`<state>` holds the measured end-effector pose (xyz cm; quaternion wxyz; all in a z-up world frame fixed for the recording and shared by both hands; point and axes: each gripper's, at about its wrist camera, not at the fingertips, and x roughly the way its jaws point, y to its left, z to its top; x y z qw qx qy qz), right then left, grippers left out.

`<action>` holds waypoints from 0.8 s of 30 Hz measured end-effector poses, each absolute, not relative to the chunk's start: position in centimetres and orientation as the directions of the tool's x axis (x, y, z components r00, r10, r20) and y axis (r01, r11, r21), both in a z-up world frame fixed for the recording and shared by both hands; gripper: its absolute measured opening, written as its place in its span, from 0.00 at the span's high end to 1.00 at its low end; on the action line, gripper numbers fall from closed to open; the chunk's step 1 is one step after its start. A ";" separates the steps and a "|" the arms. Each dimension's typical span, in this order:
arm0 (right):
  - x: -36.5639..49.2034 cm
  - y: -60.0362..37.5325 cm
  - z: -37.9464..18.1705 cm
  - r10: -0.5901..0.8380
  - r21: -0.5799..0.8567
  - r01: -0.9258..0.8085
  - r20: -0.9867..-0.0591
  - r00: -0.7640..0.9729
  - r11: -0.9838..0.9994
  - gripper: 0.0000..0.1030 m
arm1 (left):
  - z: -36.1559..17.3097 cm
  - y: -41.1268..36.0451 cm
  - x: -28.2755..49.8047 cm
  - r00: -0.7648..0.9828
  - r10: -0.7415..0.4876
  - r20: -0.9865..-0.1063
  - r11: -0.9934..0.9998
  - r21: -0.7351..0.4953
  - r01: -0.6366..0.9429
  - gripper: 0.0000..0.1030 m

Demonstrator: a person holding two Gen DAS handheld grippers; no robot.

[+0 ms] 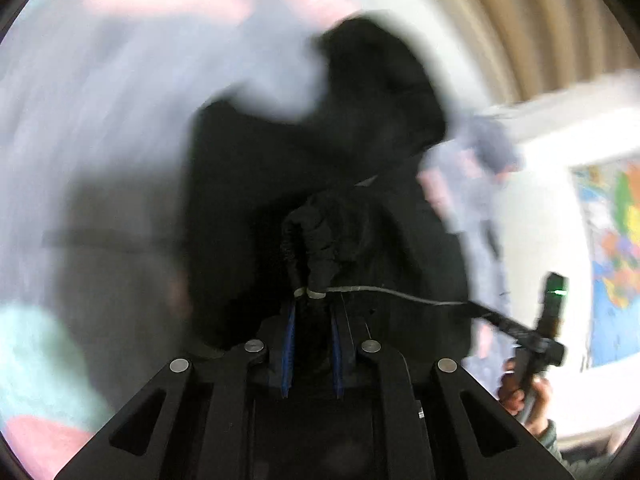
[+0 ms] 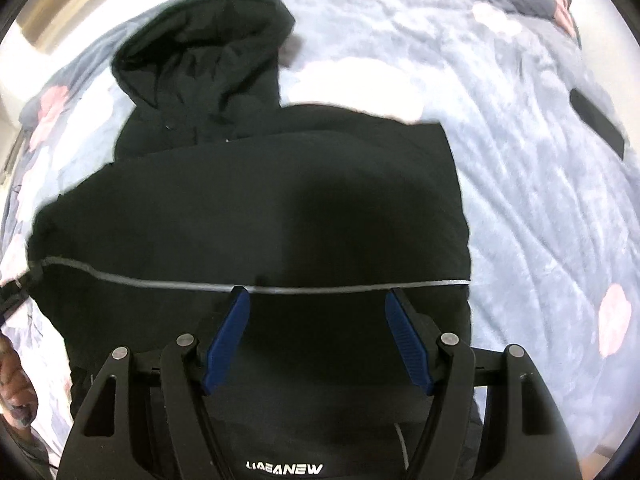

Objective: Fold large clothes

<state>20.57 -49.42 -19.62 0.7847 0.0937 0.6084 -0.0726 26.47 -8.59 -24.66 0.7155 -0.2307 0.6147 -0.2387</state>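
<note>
A black hooded jacket [image 2: 260, 200] lies spread on a bed, with its hood [image 2: 200, 52] at the far end. A thin grey stripe [image 2: 160, 282] runs across it near me. My right gripper [image 2: 317, 294] hangs open just above the jacket; its blue pads [image 2: 228, 340] stand wide apart at the stripe with nothing pinched. In the blurred left wrist view, my left gripper [image 1: 310, 300] is shut on a bunched fold of the jacket [image 1: 320, 240] at the end of the grey stripe [image 1: 400, 294]. A hand [image 1: 524, 396] holds the other tool at the right.
A grey bedspread with pink flowers [image 2: 520, 180] covers the bed around the jacket. A flat black object [image 2: 596, 120] lies on it at the right. A beige curtain [image 1: 520, 20] and a coloured world map [image 1: 616, 260] stand beyond the bed. An arm [image 2: 16, 380] shows at the lower left.
</note>
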 end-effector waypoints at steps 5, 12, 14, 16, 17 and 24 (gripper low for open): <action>21.8 -49.1 -26.1 -0.050 -0.022 0.234 -0.992 0.116 0.972 0.26 | -27.8 -7.8 25.9 0.127 -0.670 -0.731 0.735 -0.678 -0.025 0.82; 22.2 -49.2 -24.6 -0.032 -0.007 0.217 -0.993 0.112 0.976 0.25 | -22.7 -6.3 24.1 0.195 -0.546 -0.815 0.834 -0.550 0.038 0.80; 21.5 -50.0 -22.6 -0.002 0.036 0.228 -0.987 0.162 0.973 0.25 | -19.9 -5.8 23.5 0.247 -0.510 -0.824 0.859 -0.506 0.084 0.73; 21.5 -51.1 -20.9 -0.002 0.053 0.251 -0.976 0.216 0.966 0.25 | -18.2 -6.0 23.3 0.268 -0.508 -0.819 0.861 -0.496 0.114 0.58; 22.0 -52.1 -20.2 -0.011 0.058 0.281 -0.971 0.237 0.958 0.24 | -17.8 -6.9 23.5 0.269 -0.509 -0.818 0.860 -0.494 0.126 0.58; 28.1 -53.8 -23.9 -0.017 0.053 0.361 -0.982 0.189 0.931 0.23 | -21.1 -18.1 25.5 0.146 -0.501 -0.853 0.854 -0.461 0.240 0.58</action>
